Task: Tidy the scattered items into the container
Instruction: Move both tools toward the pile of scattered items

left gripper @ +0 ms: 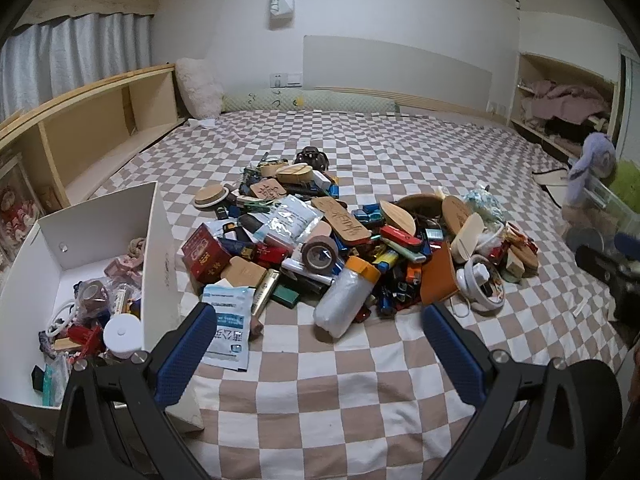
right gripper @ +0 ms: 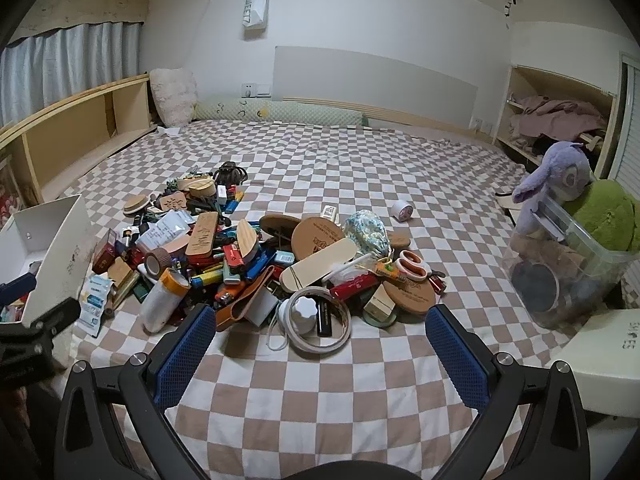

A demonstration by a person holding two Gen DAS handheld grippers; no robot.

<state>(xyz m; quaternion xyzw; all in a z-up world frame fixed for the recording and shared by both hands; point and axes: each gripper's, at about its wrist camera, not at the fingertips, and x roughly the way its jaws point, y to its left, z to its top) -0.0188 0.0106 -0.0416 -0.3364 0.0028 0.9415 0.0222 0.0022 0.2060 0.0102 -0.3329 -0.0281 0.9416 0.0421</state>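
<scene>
Left gripper [left gripper: 316, 344], blue-padded, spread wide and empty above the checked bedspread [left gripper: 360, 392]; right gripper [right gripper: 316, 340] likewise spread, holding nothing. Just ahead of the left: white plastic bottle with orange cap [left gripper: 346, 298], long axis slanting away to the right, at the heap's near edge. Left of it, partly filled: white open cardboard box [left gripper: 160, 248], nearer the left gripper.
</scene>
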